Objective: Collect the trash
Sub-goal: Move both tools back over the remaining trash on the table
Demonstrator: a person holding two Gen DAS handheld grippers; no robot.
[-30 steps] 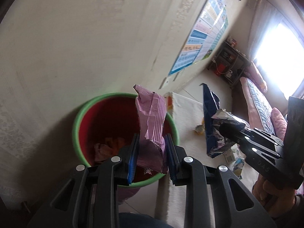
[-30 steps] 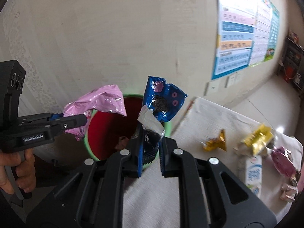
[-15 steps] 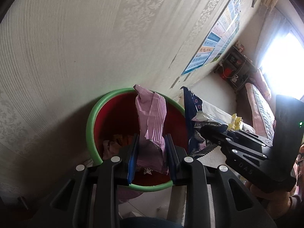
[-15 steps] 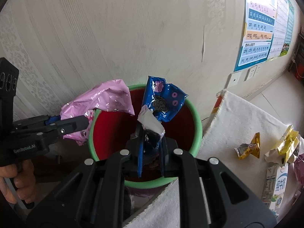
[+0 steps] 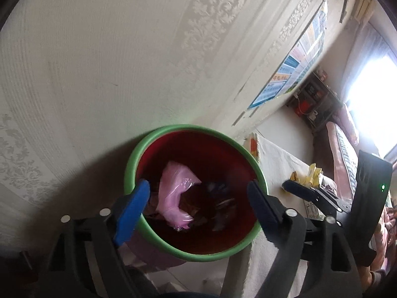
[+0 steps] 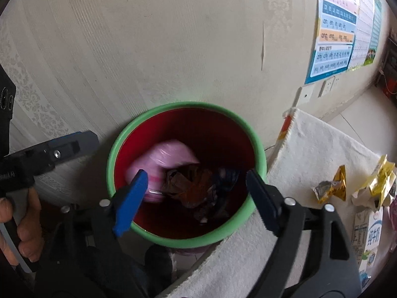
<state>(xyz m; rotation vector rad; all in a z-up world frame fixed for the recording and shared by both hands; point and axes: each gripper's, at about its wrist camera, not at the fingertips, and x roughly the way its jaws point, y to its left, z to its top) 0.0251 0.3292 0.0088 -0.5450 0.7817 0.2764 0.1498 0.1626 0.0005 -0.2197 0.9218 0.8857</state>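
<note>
A: Both grippers hover over the round green-rimmed red plastic bin [image 6: 186,106] by the wall. The left gripper [image 5: 198,207] has its jaws spread wide, nothing between them. Same for the right gripper [image 6: 194,198]: jaws apart, empty.

B: And the trash? Down in the bin I see a crumpled pink plastic wrapper [image 5: 177,196], with a dark blue foil wrapper [image 6: 227,176] beside it, plus brownish-orange scraps between them.

A: So, by my reading, two pieces are binned and the job is partway through. What's left?

B: On the white cloth-covered desk [image 6: 317,144] to the right of the bin: one small gold foil wrapper [image 6: 332,187], one crumpled yellow and white wrapper [image 6: 377,186], and one white milk carton with blue print [image 6: 369,236] lying flat. There's something pinkish at the far edge too, but it's cut off, so I can't tell what it is.

A: Three clear items to go, then, maybe a fourth. All lie well apart from the bin, near each other.

B: The desk edge touches the bin's side, so the carry looks short.
</note>
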